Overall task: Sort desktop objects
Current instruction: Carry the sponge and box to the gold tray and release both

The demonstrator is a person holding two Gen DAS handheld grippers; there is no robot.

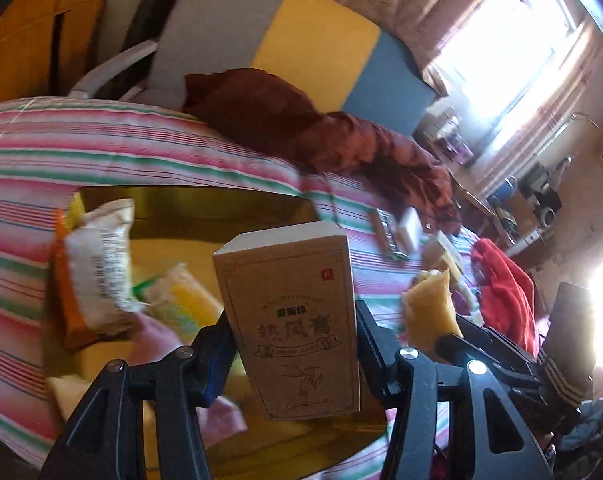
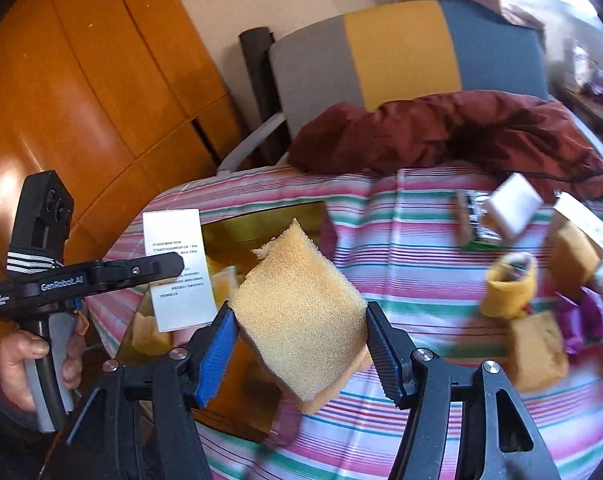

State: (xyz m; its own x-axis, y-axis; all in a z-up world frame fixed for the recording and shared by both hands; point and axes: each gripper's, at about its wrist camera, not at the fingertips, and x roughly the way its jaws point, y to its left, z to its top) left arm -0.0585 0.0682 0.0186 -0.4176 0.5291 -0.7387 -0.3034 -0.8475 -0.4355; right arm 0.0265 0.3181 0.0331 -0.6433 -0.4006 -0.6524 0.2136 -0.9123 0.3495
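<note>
Several snack packets [image 1: 97, 264] fill the yellow bin [image 1: 205, 204]; fingers clamp a carton [image 1: 289, 320] and a sponge [image 2: 301, 320].

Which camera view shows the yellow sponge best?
The right wrist view: the yellow sponge fills the centre, clamped in the right gripper. The left wrist view shows only a small part of it at the right.

you're in a lived-in home bedroom: a pink-and-green striped bedsheet [image 2: 421, 240], a crumpled maroon quilted jacket [image 2: 441, 132], an orange wooden wardrobe [image 2: 81, 100], and a sunlit curtained window [image 1: 513, 40].
</note>
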